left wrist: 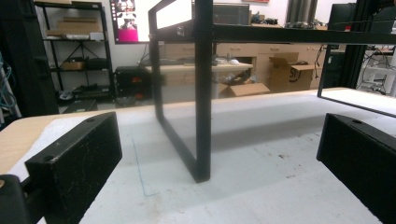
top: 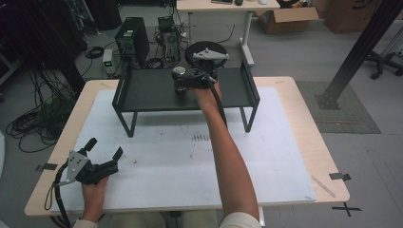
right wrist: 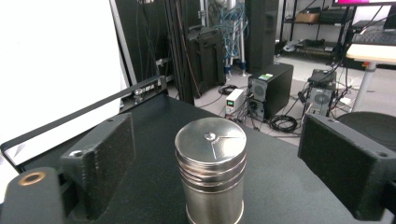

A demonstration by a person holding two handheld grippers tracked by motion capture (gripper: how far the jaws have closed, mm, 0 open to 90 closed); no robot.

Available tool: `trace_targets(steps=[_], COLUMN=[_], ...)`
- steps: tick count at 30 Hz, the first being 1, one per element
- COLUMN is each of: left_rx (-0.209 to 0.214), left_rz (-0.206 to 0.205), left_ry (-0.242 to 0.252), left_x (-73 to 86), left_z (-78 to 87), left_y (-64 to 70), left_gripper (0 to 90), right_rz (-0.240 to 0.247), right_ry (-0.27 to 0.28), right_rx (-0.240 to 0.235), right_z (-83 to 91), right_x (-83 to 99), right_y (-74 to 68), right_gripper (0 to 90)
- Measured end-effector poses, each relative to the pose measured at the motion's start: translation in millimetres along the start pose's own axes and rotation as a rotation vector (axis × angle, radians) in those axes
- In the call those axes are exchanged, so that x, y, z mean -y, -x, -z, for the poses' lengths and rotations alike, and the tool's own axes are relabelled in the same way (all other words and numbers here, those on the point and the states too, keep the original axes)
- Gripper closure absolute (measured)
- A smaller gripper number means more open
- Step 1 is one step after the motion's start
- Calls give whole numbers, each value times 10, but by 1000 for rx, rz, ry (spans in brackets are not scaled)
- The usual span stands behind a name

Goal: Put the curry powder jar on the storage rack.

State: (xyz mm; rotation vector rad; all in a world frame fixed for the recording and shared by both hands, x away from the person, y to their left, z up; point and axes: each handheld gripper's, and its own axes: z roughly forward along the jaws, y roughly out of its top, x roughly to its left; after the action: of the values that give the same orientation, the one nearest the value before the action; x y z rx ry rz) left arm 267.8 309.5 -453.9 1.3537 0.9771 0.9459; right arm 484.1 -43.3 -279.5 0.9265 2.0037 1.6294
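My right claw (top: 183,80) reaches out over the black shelf (top: 147,92), and its jaws stand apart on either side of the metal tin (right wrist: 211,175), which sits upright on the shelf top near the middle. Neither jaw touches it as far as I can see. So I judge the tin is either about to be gripped or has just been set down; the pictures don't settle which, and a closing or a pulling back is what remains.

My left claw (top: 102,154) rests low on the near left of the table (top: 304,123), jaws spread wide with nothing between them, facing a leg of the shelf.

The table has a pale wood top covered by a white mat (top: 166,156) with some dark scuffs. Around it is a workroom: grey floor, computer towers (top: 132,40) and tangled cables behind, cardboard boxes (top: 287,19) and another desk farther back.
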Motion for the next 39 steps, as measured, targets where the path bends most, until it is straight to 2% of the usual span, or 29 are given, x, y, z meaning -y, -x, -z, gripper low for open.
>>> trace_targets(steps=[9,16,21,39], left_rx=[0,0,0,-1], left_rz=[-1,0,0,1], left_ry=[0,0,0,1], left_x=[0,1,0,1], left_z=[1,2,2,2], left_y=[-1,0,-1,-1], left_gripper=[4,4,4,2], right_rz=[11,35,42,69], right_ry=[34,82,93,136], right_rx=[22,36,49,92], right_z=[186,403,543,1028], right_x=[-45,-96,-106,79], right_y=[22,78,97,101], right_gripper=[23,1,0,0])
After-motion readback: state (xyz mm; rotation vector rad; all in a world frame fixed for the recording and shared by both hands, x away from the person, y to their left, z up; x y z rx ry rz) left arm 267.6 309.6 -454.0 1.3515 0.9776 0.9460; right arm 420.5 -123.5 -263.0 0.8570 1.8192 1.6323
